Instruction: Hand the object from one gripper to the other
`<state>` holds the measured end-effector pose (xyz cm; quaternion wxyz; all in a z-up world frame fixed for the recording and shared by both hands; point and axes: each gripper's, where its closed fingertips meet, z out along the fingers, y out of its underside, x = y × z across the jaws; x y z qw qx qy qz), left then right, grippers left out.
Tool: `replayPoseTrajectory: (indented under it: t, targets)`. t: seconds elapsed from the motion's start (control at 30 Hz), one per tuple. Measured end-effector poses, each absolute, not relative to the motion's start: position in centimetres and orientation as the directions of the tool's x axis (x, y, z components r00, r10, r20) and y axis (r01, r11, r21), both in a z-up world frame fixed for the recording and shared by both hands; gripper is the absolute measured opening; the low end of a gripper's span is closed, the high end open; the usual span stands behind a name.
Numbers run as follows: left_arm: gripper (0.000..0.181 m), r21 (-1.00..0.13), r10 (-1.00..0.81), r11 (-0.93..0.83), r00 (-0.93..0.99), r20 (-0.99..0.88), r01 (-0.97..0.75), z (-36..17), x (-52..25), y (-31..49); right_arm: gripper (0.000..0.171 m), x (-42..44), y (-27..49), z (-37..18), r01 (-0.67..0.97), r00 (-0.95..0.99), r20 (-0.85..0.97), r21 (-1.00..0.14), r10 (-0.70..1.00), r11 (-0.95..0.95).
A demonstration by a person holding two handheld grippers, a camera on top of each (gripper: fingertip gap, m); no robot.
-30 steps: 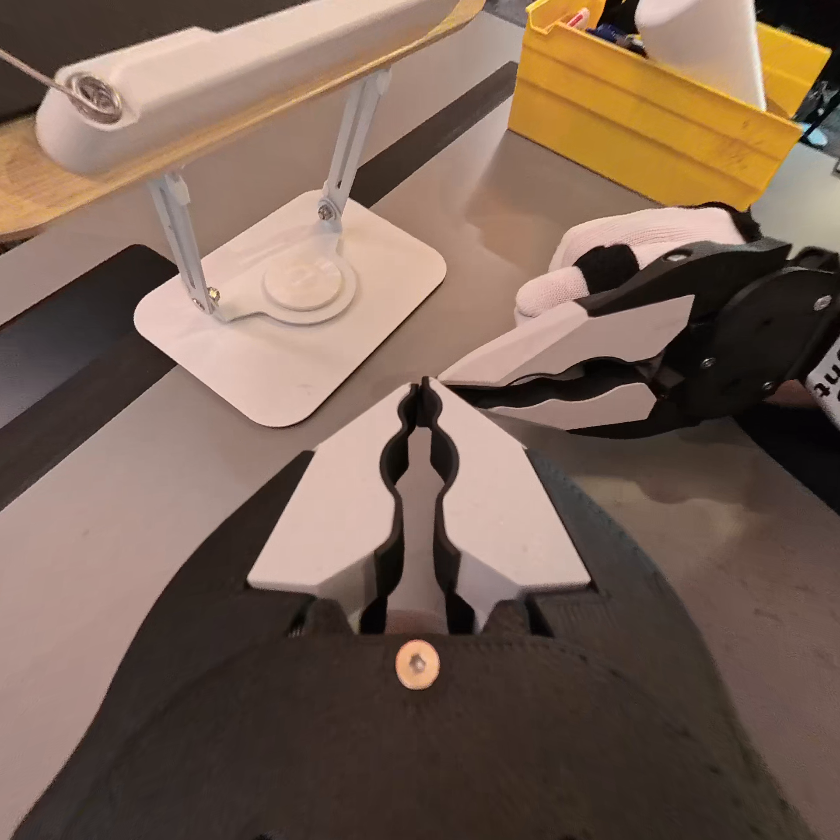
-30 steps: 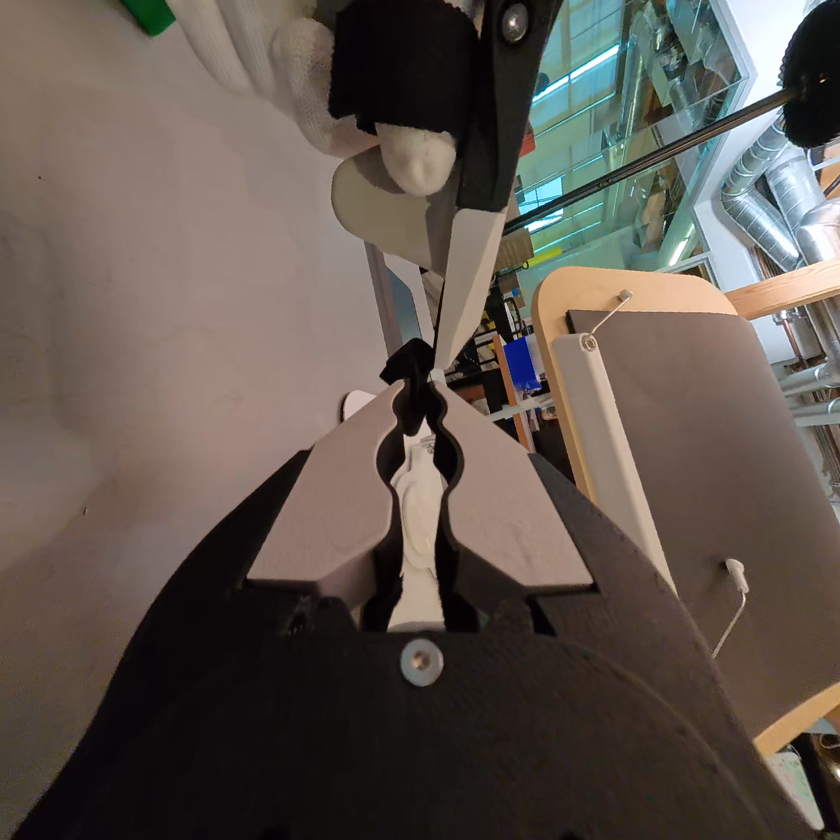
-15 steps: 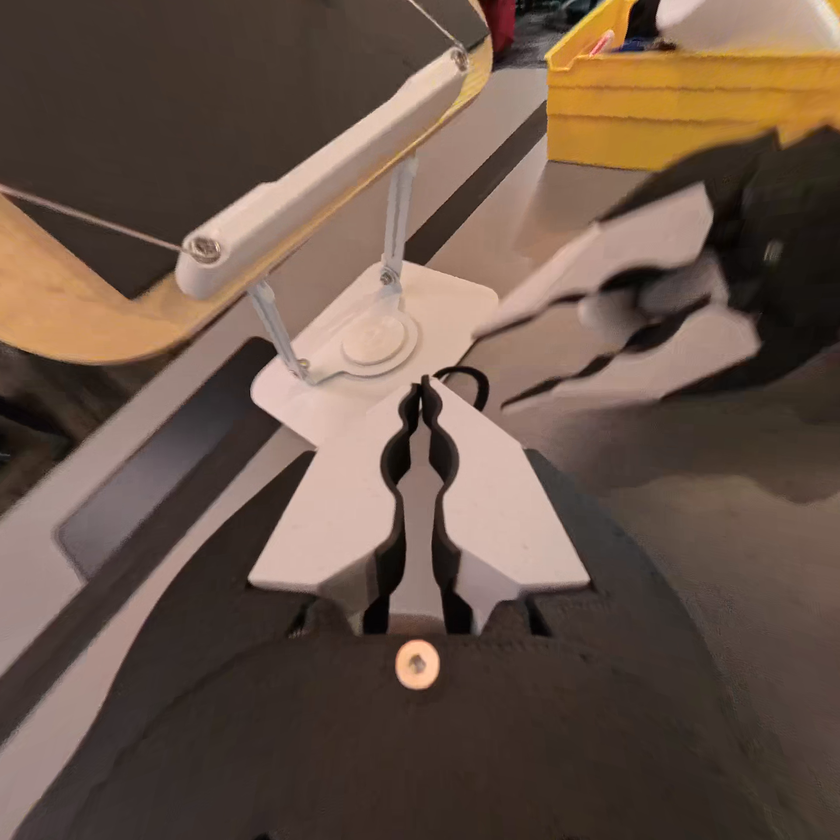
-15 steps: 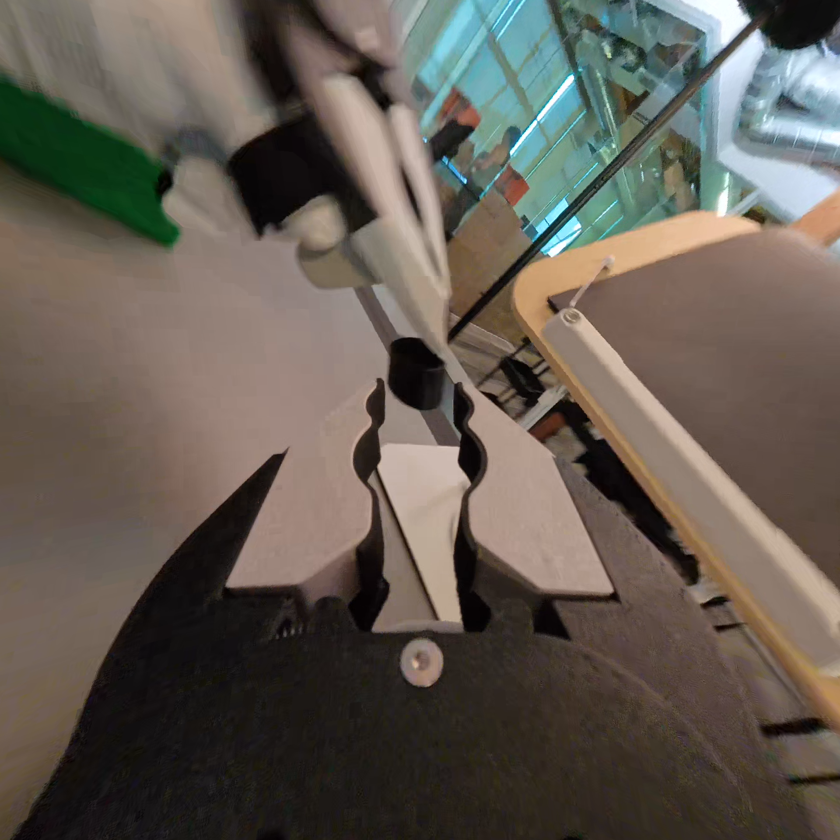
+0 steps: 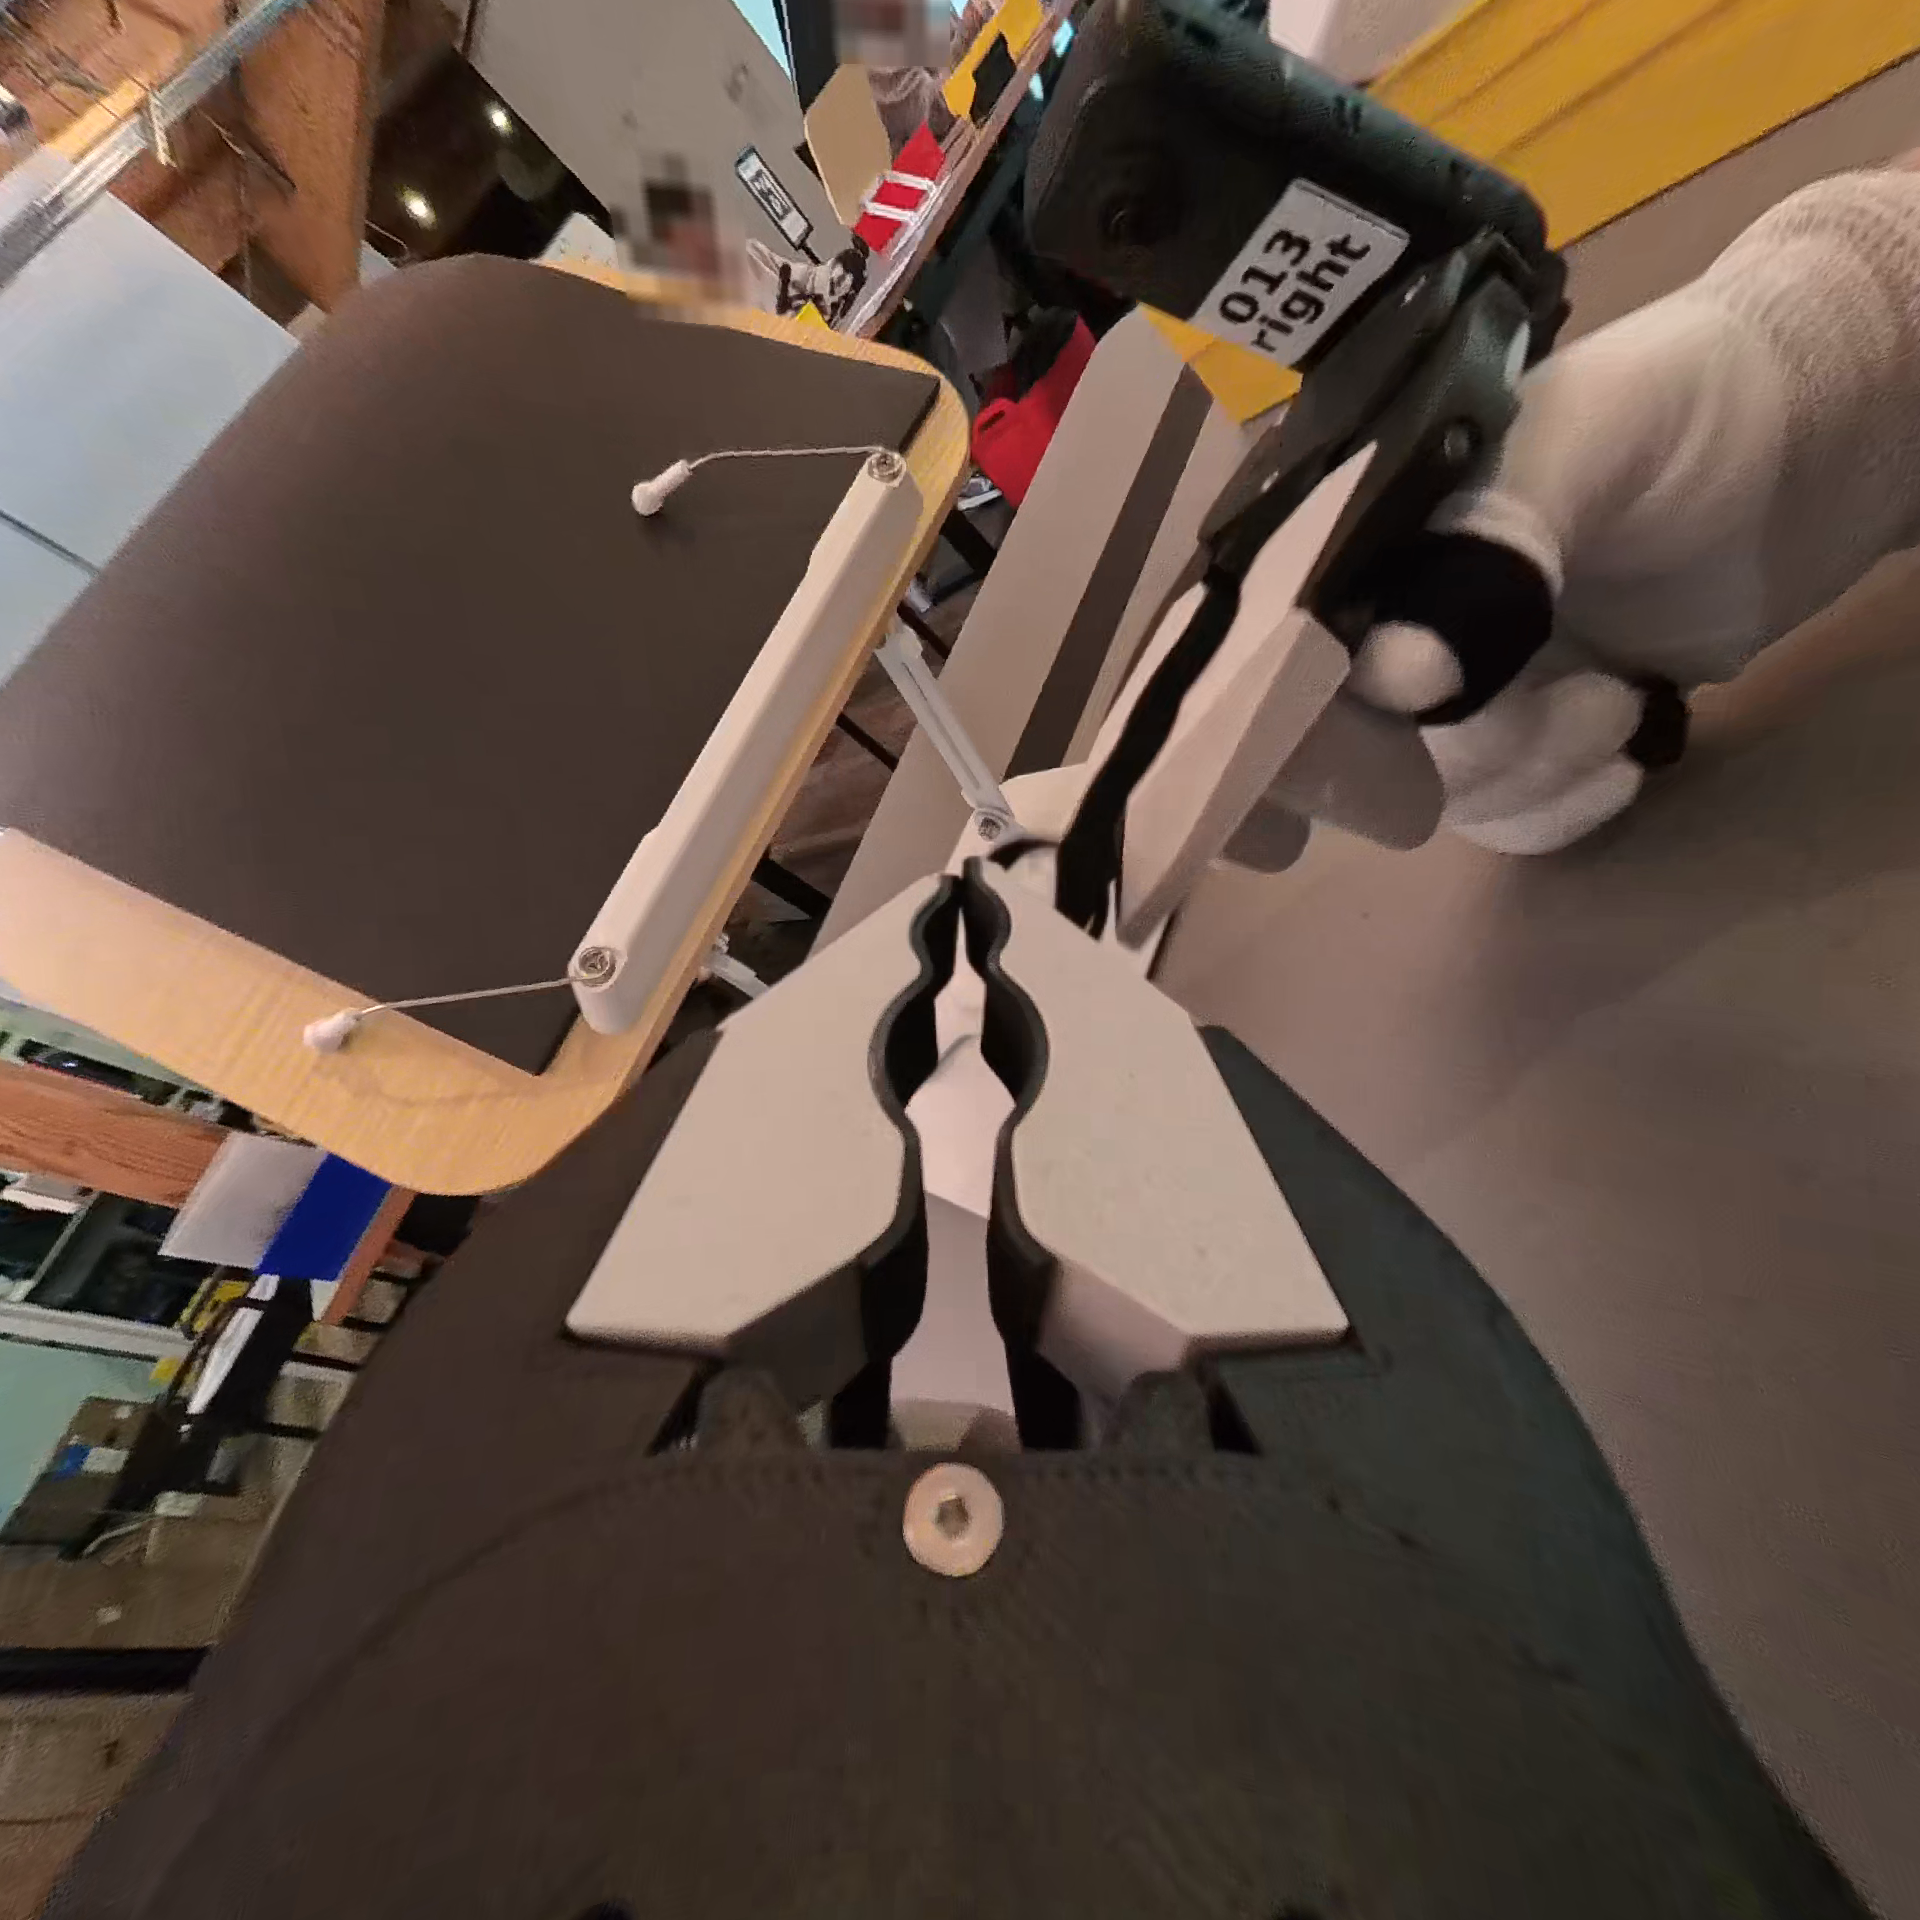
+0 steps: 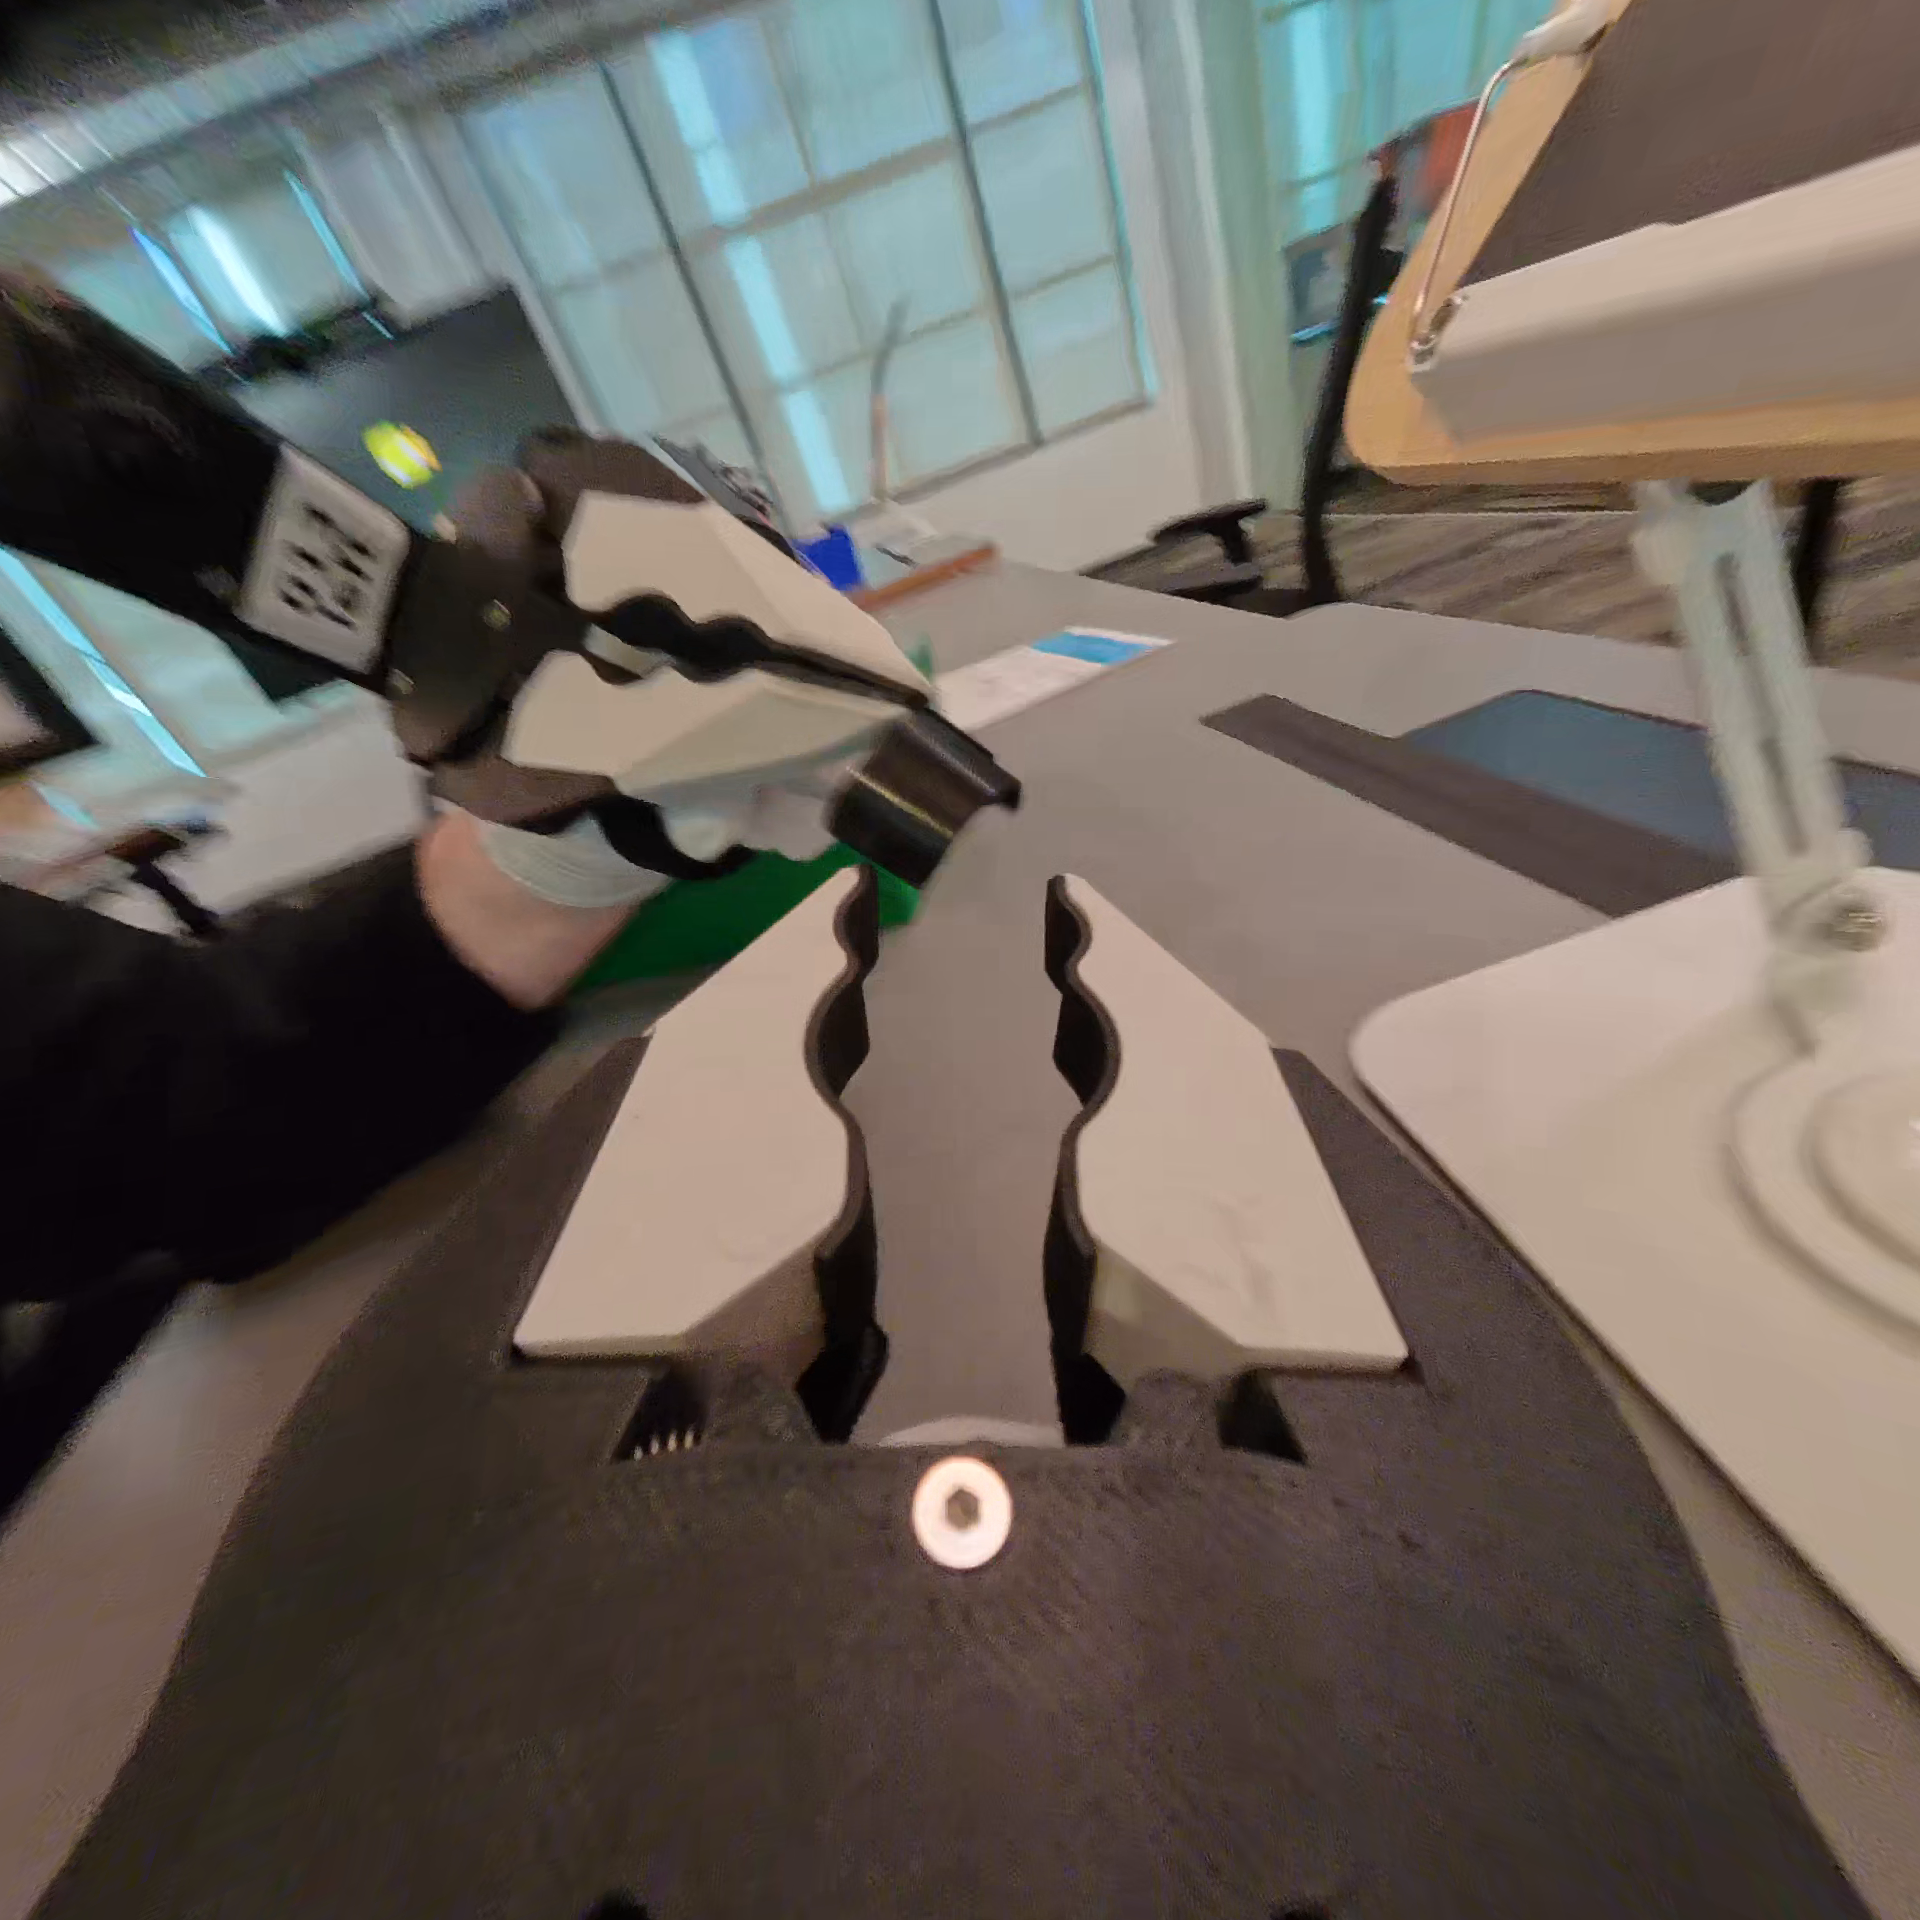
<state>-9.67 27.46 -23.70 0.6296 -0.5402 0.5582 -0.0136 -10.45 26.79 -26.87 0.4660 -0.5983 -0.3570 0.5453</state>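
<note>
The object is a small black tube-shaped piece [image 6: 914, 800]. My left gripper [image 5: 961, 888] is shut, its fingertips pressed together; the piece is hidden behind them in its own view. In the right wrist view the left gripper [image 6: 925, 717] comes in from the left in a white-gloved hand and clamps the black piece at its tips. My right gripper [image 6: 956, 894] is open and empty, its tips just below and apart from the piece. In the left wrist view the right gripper [image 5: 1112, 925] sits just right of my left fingertips, jaws parted.
A tilted wooden board with a dark panel [image 5: 416, 675] stands on a white base plate [image 6: 1662, 1143] to the right of my right gripper. A yellow bin [image 5: 1662, 104] stands at the back. A green item [image 6: 727, 925] lies behind the left hand. The grey table [image 5: 1558, 1143] lies below. My two grippers' fingertips are within a few centimetres of each other.
My right gripper has opened, let go of the black piece and drawn back. My left gripper has stayed shut on it. Both cameras have swung to new angles.
</note>
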Motion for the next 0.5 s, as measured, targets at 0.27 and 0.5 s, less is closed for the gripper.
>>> replayPoseTrajectory:
  t: [0.27, 0.5]
  targets:
    - [0.000, -0.679, -0.599, 0.462, 0.363, -0.713, -0.571, -23.5, -9.0, 26.9, 0.022, -9.3, 26.1, -24.6, -0.222, -0.063, -0.489, -0.843, 0.870, -0.490]
    - [0.000, -0.717, -0.613, 0.468, 0.394, -0.684, -0.516, -22.6, -8.6, 26.4, 0.014, -9.1, 25.3, -23.7, -0.245, -0.101, -0.442, -0.857, 0.891, -0.453]
